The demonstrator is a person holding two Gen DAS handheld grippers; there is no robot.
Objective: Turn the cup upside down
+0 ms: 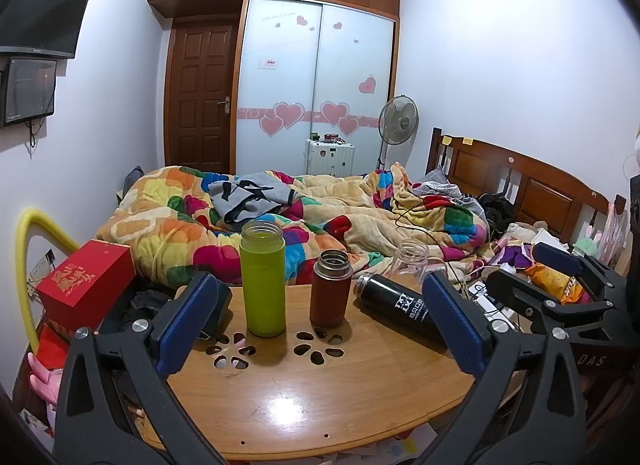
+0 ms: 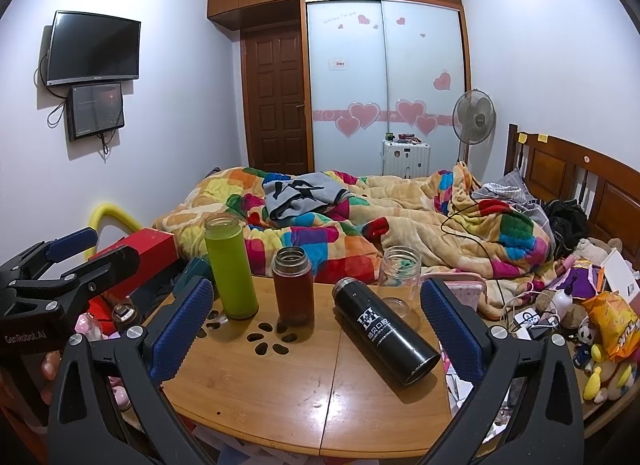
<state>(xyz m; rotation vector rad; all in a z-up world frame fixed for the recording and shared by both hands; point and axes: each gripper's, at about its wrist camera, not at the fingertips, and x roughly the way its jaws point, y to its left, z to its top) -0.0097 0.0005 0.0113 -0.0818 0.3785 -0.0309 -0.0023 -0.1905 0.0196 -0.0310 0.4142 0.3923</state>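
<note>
Now both tongs, left tongs and right tongs, are gaping wide, gripping nothing; the glossy black cylindrical cup is lying sideways on the wooden counter, mouth pointing away.

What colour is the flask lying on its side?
Black with white print: the flask shows best in the right wrist view.

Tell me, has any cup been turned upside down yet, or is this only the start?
Only the start, it seems. No cup is upside down: the green cup, brown cup and clear jar stand mouth up on the wooden table, and the black flask lies on its side. Nothing is in hand: the left gripper and right gripper are open and empty. Grasping and flipping remain.
</note>
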